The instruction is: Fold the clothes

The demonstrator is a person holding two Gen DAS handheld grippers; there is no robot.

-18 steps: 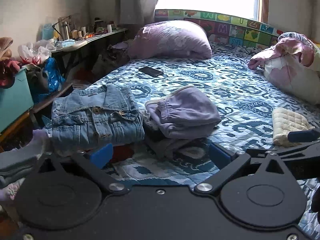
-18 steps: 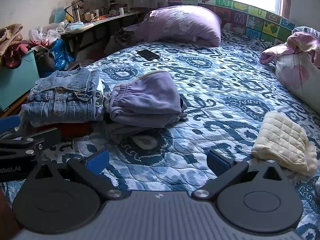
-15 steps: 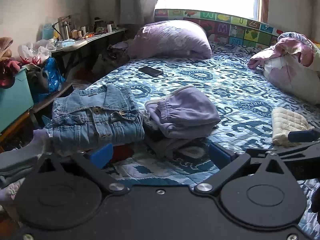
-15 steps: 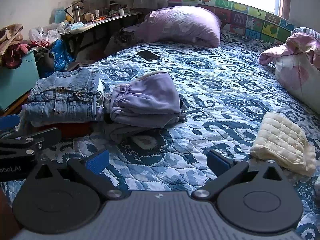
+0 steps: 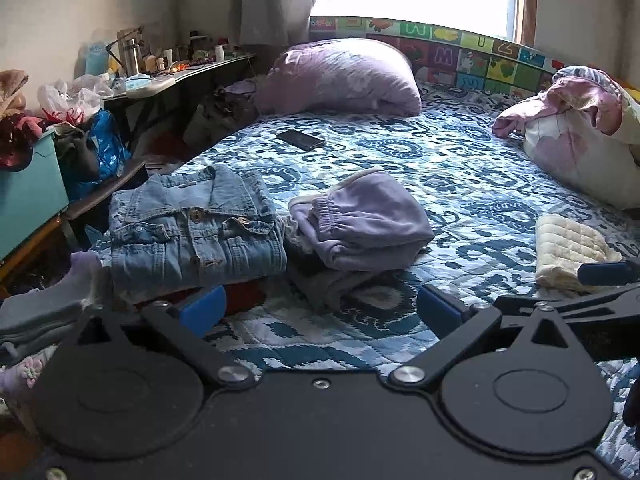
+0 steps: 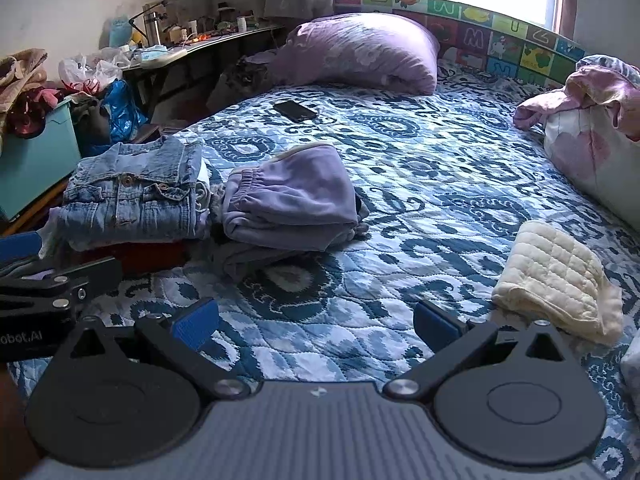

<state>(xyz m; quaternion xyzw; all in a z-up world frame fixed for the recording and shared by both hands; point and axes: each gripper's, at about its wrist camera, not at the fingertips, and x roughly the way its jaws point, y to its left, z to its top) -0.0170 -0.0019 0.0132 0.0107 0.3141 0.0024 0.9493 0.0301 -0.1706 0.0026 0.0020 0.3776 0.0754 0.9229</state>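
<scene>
A folded denim jacket [image 5: 196, 232] lies at the bed's left edge on a red garment, also in the right wrist view [image 6: 132, 204]. A folded lilac garment [image 5: 364, 220] lies beside it on a grey one, also in the right wrist view [image 6: 288, 204]. A folded cream quilted cloth [image 5: 568, 248] lies to the right, also in the right wrist view [image 6: 556, 276]. My left gripper [image 5: 320, 308] is open and empty, low over the quilt in front of the piles. My right gripper [image 6: 316, 324] is open and empty, just left of the cream cloth.
A blue patterned quilt [image 5: 460, 168] covers the bed. A black phone [image 5: 301, 139] lies near a lilac pillow [image 5: 340, 76]. A pink and white bedding bundle [image 5: 576, 136] sits at the right. A cluttered desk [image 5: 180, 76] and teal box [image 5: 28, 192] stand left of the bed.
</scene>
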